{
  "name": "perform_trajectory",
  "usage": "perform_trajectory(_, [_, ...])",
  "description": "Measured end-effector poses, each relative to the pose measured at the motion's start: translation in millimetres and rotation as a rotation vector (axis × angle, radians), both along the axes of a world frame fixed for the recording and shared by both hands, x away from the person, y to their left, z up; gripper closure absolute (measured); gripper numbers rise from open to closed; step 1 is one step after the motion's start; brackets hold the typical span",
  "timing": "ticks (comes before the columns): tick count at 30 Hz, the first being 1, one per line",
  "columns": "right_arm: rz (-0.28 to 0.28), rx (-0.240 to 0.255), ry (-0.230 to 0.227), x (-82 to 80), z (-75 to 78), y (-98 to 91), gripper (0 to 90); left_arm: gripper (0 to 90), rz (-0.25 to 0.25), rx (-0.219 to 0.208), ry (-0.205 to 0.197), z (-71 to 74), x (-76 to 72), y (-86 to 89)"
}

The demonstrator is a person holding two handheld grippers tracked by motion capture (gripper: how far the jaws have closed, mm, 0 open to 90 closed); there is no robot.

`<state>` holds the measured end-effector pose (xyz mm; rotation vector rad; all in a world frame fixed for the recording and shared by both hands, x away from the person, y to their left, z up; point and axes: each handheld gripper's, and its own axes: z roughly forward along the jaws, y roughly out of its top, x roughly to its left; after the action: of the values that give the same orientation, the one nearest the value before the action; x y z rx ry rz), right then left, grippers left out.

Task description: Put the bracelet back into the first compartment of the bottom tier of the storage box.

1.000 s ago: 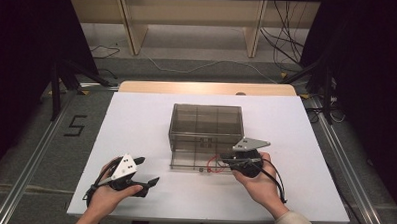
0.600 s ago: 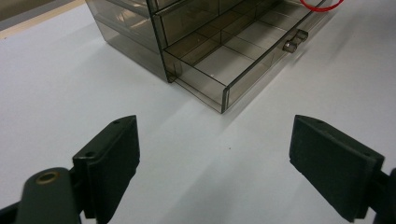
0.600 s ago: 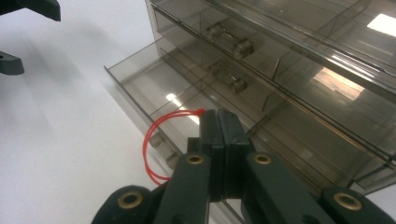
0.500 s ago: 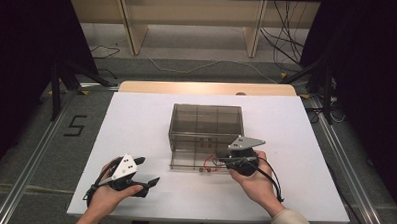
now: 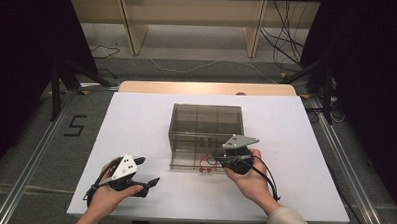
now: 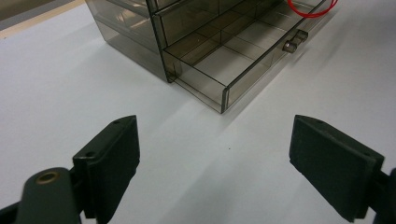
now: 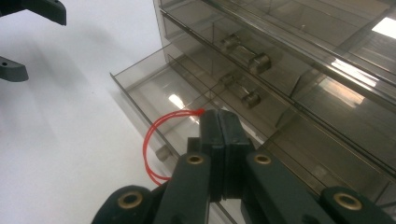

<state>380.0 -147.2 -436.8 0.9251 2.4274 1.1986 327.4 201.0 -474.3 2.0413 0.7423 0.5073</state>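
change since a second ago: right gripper (image 5: pixel 220 156) has shifted slightly leftward and nearer along the front of the drawer unit (image 5: pixel 206 125); left gripper (image 5: pixel 147 171) unchanged, resting at the near left of the white table (image 5: pixel 305 146); drawer unit unmoved, bottom drawer (image 5: pixel 197 159) still pulled out.

item: red loop (image 7: pixel 154 144), a thin cord or band, bright red, curved in an open arc; one end pinched between the right gripper's jaws, which are pressed together on it; the arc hangs out to the jaws' left, over the front rim of the open bottom drawer beside its small clear knob (image 7: pixel 162 153); seen from above as a red line at the drawer's front edge (image 5: pixel 203 163).

item: drawer unit, smoky transparent plastic, several tiers with inner dividers, mid-table; upper drawers closed, clear handles visible.

item: left gripper, jaws wide apart, nothing between them, well apart from the drawer unit, pointing toward the drawer's corner.
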Motion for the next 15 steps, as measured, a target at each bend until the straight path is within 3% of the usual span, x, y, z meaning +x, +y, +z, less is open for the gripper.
perform_trajectory(15, [0.012,-0.004,-0.007,3.3,1.4,10.3,90.0,16.0,-0.002,0.0,0.0,0.0,-0.2,-0.3])
